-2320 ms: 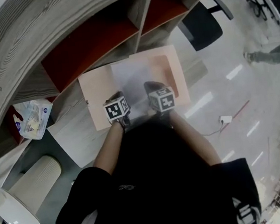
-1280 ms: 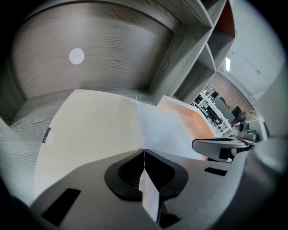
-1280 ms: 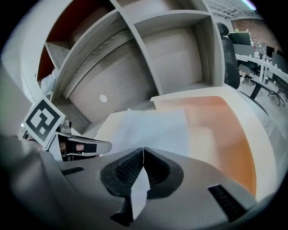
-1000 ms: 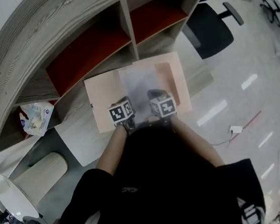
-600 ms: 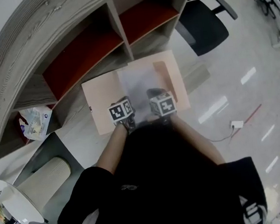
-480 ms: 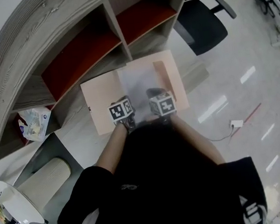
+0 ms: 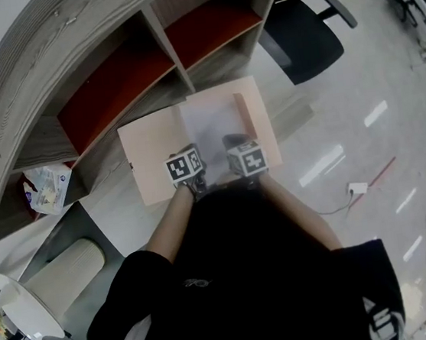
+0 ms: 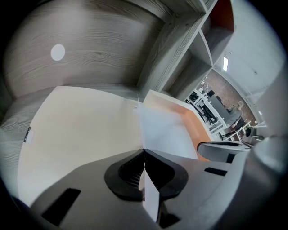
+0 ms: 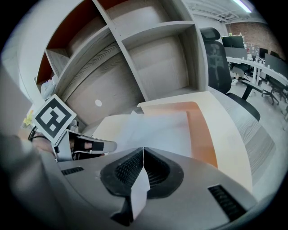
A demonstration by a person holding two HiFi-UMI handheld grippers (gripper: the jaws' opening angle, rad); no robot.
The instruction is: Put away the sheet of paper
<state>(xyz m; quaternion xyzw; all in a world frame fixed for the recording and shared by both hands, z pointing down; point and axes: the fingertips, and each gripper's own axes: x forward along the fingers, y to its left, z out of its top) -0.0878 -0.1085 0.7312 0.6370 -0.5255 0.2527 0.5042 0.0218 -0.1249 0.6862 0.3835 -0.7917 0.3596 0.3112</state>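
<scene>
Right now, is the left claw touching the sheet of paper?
Touching. The left gripper view shows the left claw with its jaws pressed together on the near edge of the sheet of paper; a white sliver pokes out behind them.

Bright, even indoor light fills all three views, with a ceiling strip light [image 9: 245, 5] showing at the top edge of the right gripper view and pale streaks of glare on the polished floor [image 7: 356, 78] in the head view. The sheet of paper [image 7: 211, 123] looks washed out and slightly soft there. Both gripper views bow the shelf unit [image 9: 148, 58] strongly and fade into black rounded corners.
</scene>
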